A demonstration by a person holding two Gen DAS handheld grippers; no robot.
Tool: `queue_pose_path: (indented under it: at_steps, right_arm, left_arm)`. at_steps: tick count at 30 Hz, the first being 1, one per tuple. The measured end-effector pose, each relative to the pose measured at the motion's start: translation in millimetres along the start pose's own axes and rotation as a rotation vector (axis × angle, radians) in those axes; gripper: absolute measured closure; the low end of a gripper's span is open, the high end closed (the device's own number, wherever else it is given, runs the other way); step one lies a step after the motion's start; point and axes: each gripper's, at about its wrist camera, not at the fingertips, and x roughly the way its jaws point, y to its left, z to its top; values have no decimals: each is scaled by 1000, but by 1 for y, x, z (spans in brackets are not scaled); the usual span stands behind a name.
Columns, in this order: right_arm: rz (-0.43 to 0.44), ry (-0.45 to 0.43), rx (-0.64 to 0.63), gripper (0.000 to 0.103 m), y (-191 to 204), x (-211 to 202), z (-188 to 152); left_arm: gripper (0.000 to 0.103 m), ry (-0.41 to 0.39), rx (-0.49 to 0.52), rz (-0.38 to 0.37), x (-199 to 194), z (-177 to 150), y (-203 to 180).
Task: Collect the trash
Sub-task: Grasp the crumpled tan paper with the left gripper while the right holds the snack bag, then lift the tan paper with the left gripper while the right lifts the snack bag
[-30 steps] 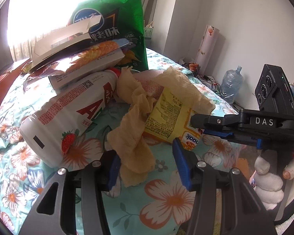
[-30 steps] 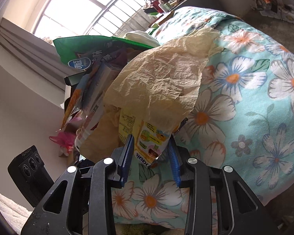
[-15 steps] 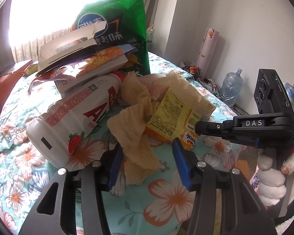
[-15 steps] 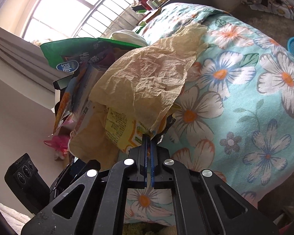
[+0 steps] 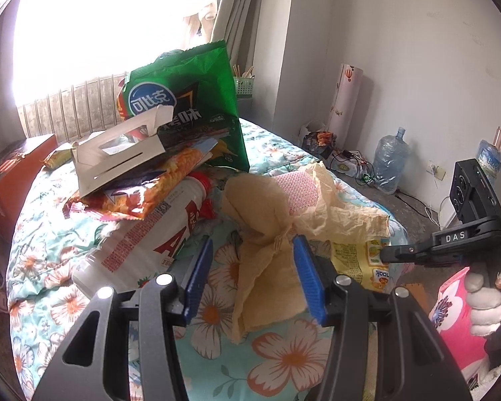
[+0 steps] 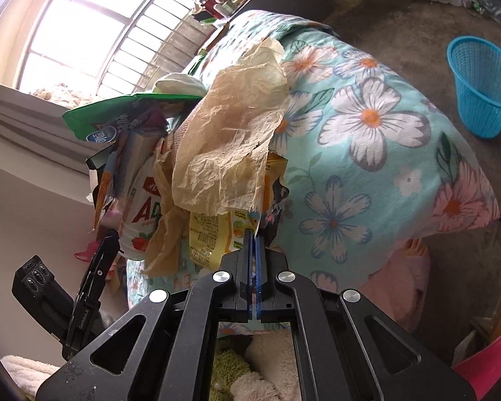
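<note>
A: Right tongs [image 6: 252, 234]?
B: Pressed together, pinching the yellow wrapper [image 6: 217, 234] at its edge; wrapper on the bed [image 6: 367, 153].
A: Left tongs [image 5: 250, 277]?
B: Spread; crumpled paper [image 5: 270, 274] lies between them.

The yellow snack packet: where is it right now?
The yellow snack packet lies at the bed's near edge under the crumpled tan paper, its corner pinched in the right tool; the milk bottle lies beside it.
</note>
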Motion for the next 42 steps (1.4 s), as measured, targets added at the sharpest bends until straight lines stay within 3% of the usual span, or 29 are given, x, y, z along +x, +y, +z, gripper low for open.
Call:
queue_pose_path:
  at_steps: [6,12,18,22,23,26,29,36,42]
  right_arm:
    - [-14,-20,10,103,-11,-4,-8]
    - [5,-26,7,103,-16,1,-12]
    - [44,-22,22,103,-26,5,-14]
    - [74,-19,41,103,-32,7,-12]
    - [80,-19,46,103,-33,7,-12]
    - [99,-18,57,103,-37,8,-12]
    - [100,-21,57,103,-36,8,-13]
    - [80,-33,47,103,-33,6,-17]
    - [66,-41,43,103,-31,5,-18]
  left_arm:
    - [54,24,13,-98,11,24,-26]
    - [54,128,90,-199,49,40,-67]
    - [54,266,189,-137,98,32,-95]
    - [77,306,218,-92,112,26,-97]
    - [86,302,224,-91,110,25,-97]
    - [99,268,244,-82,104,28,-96]
    - [102,207,209,-85,90,40,-91]
    - [102,-36,159,-85,17,82,-69]
    - [102,-110,168,-44,-40,96,-48]
